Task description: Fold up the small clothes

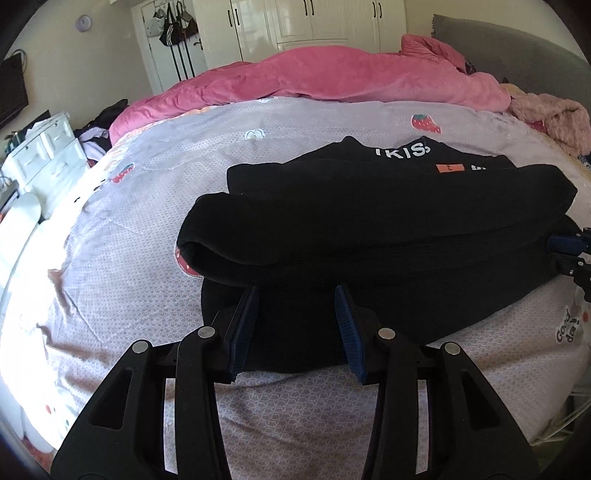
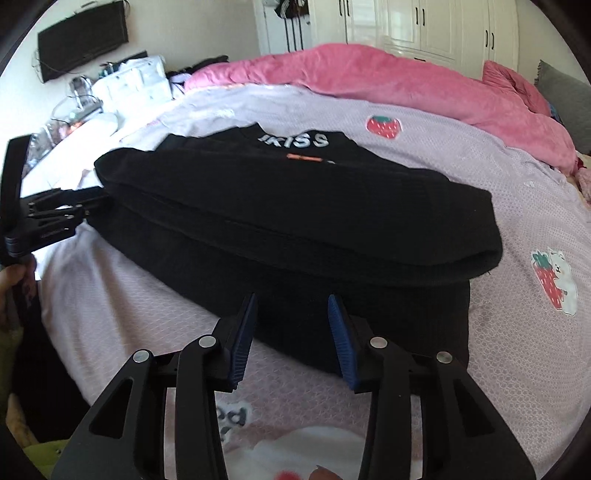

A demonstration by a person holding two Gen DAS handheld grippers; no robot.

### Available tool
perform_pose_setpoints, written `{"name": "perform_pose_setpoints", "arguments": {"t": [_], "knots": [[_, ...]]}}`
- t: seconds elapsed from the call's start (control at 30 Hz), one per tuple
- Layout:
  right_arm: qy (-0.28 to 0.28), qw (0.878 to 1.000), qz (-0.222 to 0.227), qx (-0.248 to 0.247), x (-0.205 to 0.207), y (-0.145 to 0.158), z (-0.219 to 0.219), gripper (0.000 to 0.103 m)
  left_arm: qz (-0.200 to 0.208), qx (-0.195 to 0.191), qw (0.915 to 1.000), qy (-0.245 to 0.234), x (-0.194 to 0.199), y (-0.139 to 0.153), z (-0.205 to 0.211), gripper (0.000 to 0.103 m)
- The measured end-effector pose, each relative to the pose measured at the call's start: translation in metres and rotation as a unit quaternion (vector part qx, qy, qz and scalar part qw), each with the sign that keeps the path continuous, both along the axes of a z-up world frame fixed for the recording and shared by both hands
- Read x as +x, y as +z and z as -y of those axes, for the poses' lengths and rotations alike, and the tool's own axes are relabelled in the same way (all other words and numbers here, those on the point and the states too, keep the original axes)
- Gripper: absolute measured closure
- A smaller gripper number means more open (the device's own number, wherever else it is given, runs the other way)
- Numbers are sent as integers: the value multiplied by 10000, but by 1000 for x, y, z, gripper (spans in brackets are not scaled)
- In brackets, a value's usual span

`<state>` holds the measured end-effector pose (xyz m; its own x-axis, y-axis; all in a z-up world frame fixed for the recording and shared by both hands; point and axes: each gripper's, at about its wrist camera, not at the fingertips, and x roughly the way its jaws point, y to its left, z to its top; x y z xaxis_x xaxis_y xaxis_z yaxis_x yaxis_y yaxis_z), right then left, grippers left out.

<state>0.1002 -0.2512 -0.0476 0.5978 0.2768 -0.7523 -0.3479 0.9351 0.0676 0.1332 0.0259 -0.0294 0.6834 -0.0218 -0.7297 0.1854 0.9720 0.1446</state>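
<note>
A black garment (image 1: 369, 229) with white lettering and an orange patch lies folded over on the lilac bed sheet (image 1: 155, 206). It also shows in the right wrist view (image 2: 295, 206). My left gripper (image 1: 295, 295) is open, its blue pads just above the garment's near edge, holding nothing. My right gripper (image 2: 291, 302) is open over the garment's near edge, empty. The right gripper shows at the far right of the left wrist view (image 1: 570, 254), the left gripper at the left of the right wrist view (image 2: 70, 210), both beside the garment's ends.
A pink duvet (image 1: 332, 77) is bunched along the far side of the bed. A fluffy pink item (image 1: 554, 118) lies at the far right. White drawers (image 1: 48, 151) stand left of the bed. Wardrobes (image 1: 314, 22) line the back wall.
</note>
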Motion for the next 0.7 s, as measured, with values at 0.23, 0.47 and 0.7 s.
{"name": "perform_pose_setpoints", "arguments": {"t": [0.23, 0.47, 0.7], "knots": [[37, 9994, 281, -179, 24, 3, -13, 66, -29, -65, 9999, -105, 27, 2, 5, 68], [-176, 9993, 322, -41, 62, 10, -8, 66, -99, -339, 9992, -168, 62, 7, 7, 68], [-606, 9977, 227, 190, 94, 16, 14, 66, -302, -795, 9964, -49, 105, 11, 6, 68]]}}
